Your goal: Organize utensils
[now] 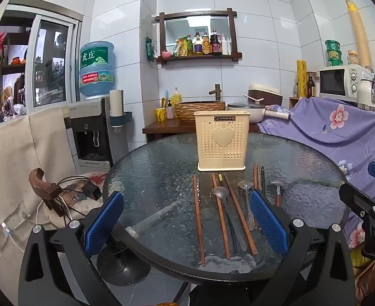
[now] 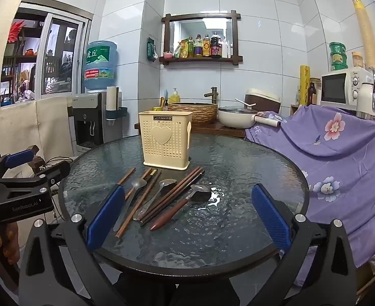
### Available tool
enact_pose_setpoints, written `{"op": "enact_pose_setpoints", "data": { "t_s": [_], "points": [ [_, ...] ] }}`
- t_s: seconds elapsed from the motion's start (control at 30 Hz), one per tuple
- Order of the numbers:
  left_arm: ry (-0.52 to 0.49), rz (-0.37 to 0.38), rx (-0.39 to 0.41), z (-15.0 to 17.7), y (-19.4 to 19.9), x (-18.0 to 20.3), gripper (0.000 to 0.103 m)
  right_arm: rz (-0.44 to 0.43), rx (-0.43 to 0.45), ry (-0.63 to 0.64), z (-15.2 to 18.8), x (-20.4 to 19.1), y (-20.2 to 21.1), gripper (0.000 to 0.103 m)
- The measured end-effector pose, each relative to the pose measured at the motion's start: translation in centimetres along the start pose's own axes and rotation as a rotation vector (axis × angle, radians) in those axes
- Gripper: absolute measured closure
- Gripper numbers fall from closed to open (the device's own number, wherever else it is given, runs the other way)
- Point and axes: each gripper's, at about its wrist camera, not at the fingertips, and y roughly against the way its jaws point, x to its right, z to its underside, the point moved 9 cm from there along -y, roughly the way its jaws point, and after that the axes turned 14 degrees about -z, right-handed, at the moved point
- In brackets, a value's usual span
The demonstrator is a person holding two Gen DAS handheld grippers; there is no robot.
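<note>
So both grippers are just hovering at the near edge of the round dark textured-glass table (image 2: 251,158); left gripper (image 1: 186,219) has its blue pads spread wide with nothing between them, right gripper (image 2: 187,213) same deal; the cream perforated plastic utensil holder with a heart on it (image 2: 165,140) stands upright mid-table; brown wooden chopsticks (image 1: 197,219), metal spoons (image 2: 168,185) and a brown-handled spoon (image 2: 179,205) lie loose just in front of it.

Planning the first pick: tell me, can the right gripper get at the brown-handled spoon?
Probably yes: the right gripper has its jaws open, and the brown-handled spoon lies rightmost, its right side bare glass.
</note>
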Motion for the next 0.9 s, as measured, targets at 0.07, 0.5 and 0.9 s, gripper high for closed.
{"op": "enact_pose_setpoints", "data": {
  "t_s": [0.07,0.5,0.9],
  "points": [
    [-0.002,-0.002,0.004,-0.02,0.04,-0.03,0.006,-0.002,0.0,-0.003,0.03,-0.02,-0.01,0.005],
    [0.008,-0.001,-0.011,0.07,0.01,-0.1,0.006,-0.003,-0.004,-0.008,0.16,-0.07,-0.3,0.005],
    [0.004,-0.014,-0.008,-0.08,-0.11,-0.48,0.006,-0.007,-0.01,-0.015,0.06,0.01,-0.24,0.005]
  ]
}}
